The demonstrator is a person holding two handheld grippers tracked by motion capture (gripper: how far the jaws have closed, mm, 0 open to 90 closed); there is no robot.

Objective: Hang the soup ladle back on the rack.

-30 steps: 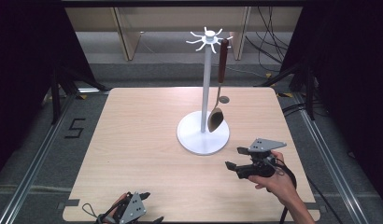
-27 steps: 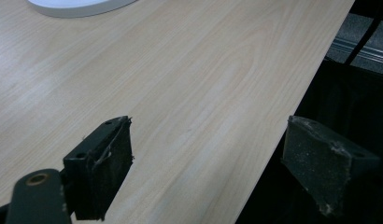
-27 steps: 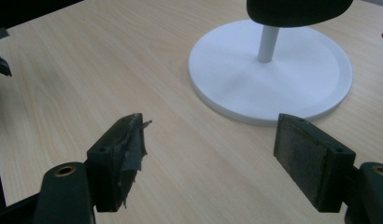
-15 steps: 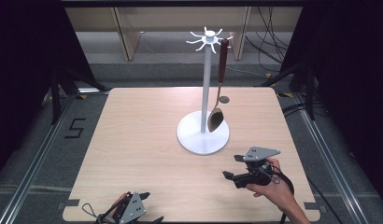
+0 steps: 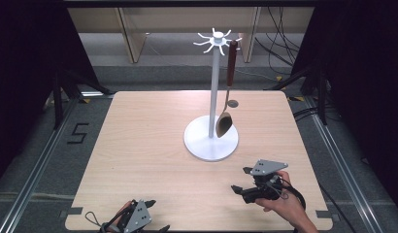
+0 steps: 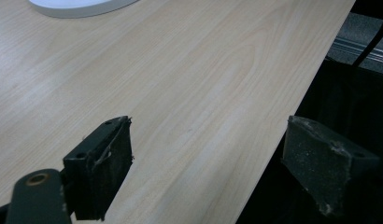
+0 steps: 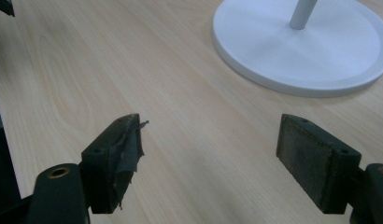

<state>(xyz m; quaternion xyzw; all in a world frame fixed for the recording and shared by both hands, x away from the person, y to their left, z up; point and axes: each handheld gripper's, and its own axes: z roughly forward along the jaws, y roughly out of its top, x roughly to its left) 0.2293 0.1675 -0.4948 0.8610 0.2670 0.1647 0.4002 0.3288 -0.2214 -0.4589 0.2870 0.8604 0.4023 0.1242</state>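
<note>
While spoon hangs from white rack at worktop centre, right gripper sits low near front edge, jaws wide, nothing between. Left gripper rests at near edge, jaws spread, empty too. Looks like hanging step done, hands parked. Next move, if any: reach up to handle, unhook cleanly.

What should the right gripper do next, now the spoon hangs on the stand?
Probably settle the right gripper onto the table near its front edge and stop. The spoon hangs from a hook of the white stand, clear of both grippers, and the right jaws stand wide open with nothing between them.
</note>
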